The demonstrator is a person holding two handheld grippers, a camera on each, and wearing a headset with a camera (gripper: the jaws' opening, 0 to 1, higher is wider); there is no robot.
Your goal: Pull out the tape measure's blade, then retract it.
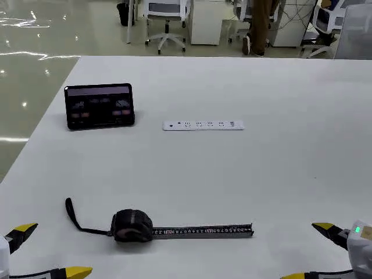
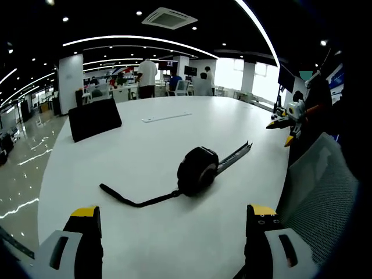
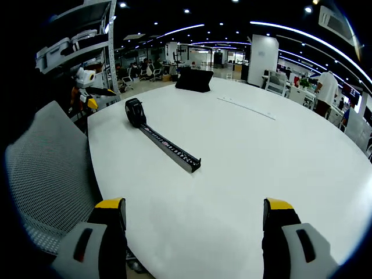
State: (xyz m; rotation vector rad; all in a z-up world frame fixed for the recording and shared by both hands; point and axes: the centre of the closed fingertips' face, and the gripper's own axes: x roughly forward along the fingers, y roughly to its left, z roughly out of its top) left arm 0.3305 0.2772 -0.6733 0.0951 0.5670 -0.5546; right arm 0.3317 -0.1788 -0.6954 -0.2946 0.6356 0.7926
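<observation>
Black tape measure (image 1: 132, 225) sits lower centre on the desk (image 1: 261, 174), blade (image 1: 203, 231) drawn out rightward, left gripper (image 1: 52, 250) and right gripper (image 1: 309, 251) both released and empty; unbraced, the case may skid when retracting.

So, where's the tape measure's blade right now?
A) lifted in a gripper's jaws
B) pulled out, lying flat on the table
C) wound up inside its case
B: the blade stretches out of the black case and lies along the white table.
</observation>
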